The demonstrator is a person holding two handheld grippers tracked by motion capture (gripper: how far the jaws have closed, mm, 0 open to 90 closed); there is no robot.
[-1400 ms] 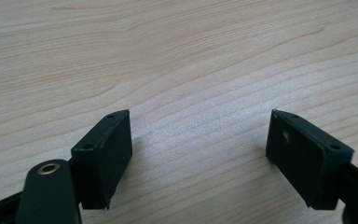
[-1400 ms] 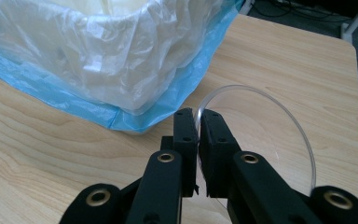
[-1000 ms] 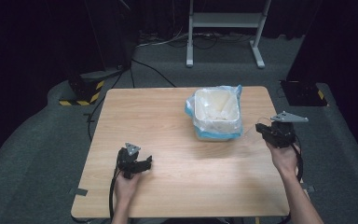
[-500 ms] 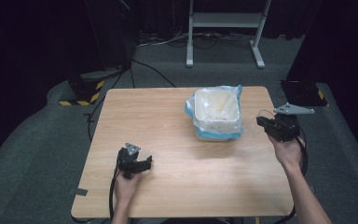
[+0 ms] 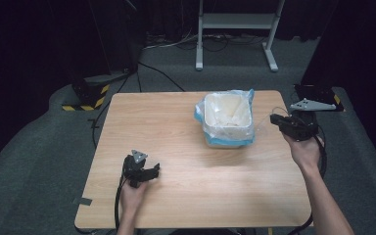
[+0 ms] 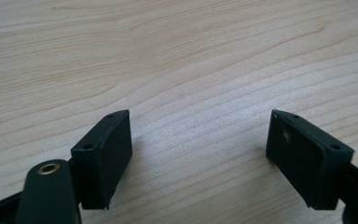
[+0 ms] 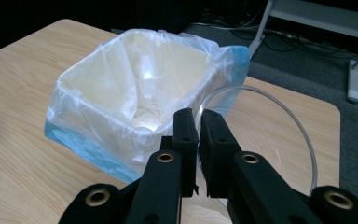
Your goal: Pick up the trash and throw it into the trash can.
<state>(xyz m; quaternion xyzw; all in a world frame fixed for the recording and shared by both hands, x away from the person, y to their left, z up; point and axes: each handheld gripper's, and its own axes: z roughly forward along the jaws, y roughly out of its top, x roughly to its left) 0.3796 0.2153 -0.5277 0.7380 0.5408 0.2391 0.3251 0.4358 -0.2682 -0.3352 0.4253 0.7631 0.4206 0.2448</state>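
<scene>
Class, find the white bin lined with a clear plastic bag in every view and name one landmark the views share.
High view: the white bin lined with a clear plastic bag stands right of centre on the wooden table.
Left gripper view: bare wood.
Right gripper view: upper left, past the closed right hand-held gripper.
Shared landmark: the wooden table.

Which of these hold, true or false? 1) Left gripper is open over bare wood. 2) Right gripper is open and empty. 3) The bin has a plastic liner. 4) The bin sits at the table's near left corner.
1) True: the left gripper has its jaws wide apart over the bare table.
2) False: the right gripper is shut on a clear ring.
3) True: the bin is lined with a plastic liner.
4) False: it stands far and right of centre, near the right gripper.
</scene>
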